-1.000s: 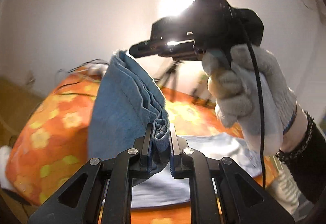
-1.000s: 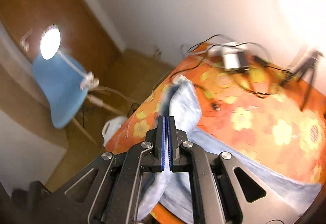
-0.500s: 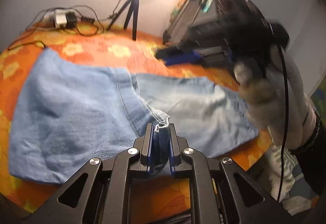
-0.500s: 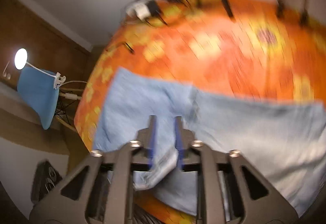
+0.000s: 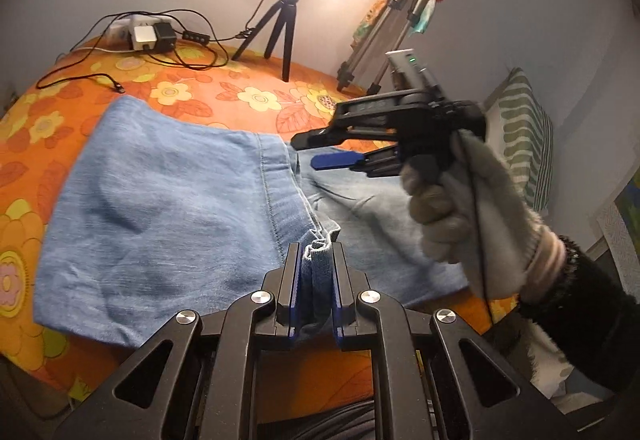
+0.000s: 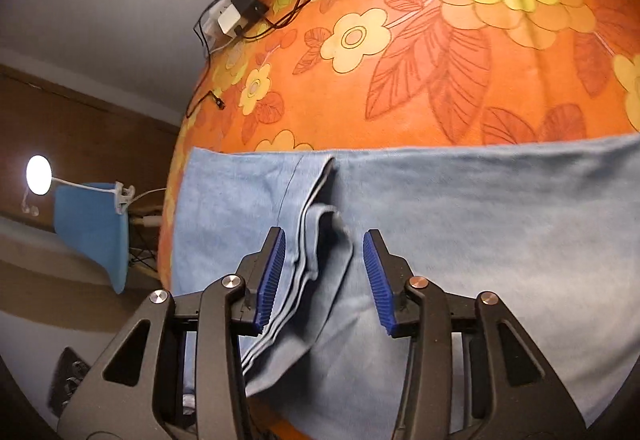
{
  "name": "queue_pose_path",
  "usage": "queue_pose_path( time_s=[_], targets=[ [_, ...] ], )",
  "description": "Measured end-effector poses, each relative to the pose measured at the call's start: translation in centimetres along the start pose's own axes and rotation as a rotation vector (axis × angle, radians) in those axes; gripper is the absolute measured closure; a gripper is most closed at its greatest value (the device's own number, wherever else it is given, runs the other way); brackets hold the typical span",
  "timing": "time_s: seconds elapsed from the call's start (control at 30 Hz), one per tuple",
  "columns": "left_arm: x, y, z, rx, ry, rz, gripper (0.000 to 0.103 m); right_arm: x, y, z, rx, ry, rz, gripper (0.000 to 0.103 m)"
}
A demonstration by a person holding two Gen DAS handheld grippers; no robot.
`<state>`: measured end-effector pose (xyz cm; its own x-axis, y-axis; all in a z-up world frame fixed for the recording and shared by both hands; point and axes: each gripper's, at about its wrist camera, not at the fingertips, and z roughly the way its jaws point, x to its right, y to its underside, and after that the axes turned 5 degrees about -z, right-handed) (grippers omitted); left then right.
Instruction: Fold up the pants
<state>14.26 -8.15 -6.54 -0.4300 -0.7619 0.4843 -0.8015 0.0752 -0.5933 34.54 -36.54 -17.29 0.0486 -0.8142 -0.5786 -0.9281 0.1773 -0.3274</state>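
Note:
Light blue denim pants (image 5: 168,208) lie folded over on the orange flowered bedspread (image 5: 240,96). My left gripper (image 5: 316,252) is shut on a bunched hem edge of the pants near the bed's front edge. My right gripper (image 6: 324,256) is open, its blue pads (image 6: 272,276) on either side of a loose fold of the pants (image 6: 480,232), not clamping it. In the left wrist view the right gripper (image 5: 332,150) hovers open over the pants, held by a gloved hand (image 5: 468,208).
A power strip with chargers and cables (image 5: 148,34) lies at the bed's far side. A small black tripod (image 5: 280,24) and a larger tripod (image 5: 400,12) stand beyond. A striped pillow (image 5: 524,132) lies right. A blue chair with a clip lamp (image 6: 92,216) stands beside the bed.
Both grippers brought the lifted pant end down and laid it flat over the rest. My right gripper opened and let go of the fabric. My left gripper still holds.

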Motion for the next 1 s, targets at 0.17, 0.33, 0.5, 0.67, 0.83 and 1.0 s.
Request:
queue_pose_path(
  time_s=[0.17, 0.33, 0.5, 0.67, 0.83, 1.0],
  targets=[
    [-0.5, 0.3, -1.7, -0.002, -0.013, 0.014, 0.092, 0.1, -0.2, 1.3, -0.017, -0.019, 0.018, 0.088],
    [-1.0, 0.9, -2.4, -0.019, -0.027, 0.025, 0.092, -0.9, -0.9, -0.4, 0.031, -0.038, -0.013, 0.091],
    [-1.0, 1.7, -1.4, -0.049, -0.03, 0.018, 0.092, -2.5, -1.6, -1.0, 0.061, 0.071, -0.102, 0.084],
    [-0.9, 2.2, -1.0, -0.064, -0.027, 0.028, 0.092, 0.7, -1.0, -2.2, 0.07, 0.083, 0.005, 0.058],
    [-1.4, 1.7, -2.0, -0.034, -0.003, 0.0, 0.092, 1.6, 2.0, -2.8, 0.009, 0.037, 0.004, 0.05],
    [-0.6, 1.9, -2.6, -0.025, -0.018, 0.046, 0.093, 0.6, 4.3, -1.4, -0.044, -0.089, 0.051, 0.045]
  ],
)
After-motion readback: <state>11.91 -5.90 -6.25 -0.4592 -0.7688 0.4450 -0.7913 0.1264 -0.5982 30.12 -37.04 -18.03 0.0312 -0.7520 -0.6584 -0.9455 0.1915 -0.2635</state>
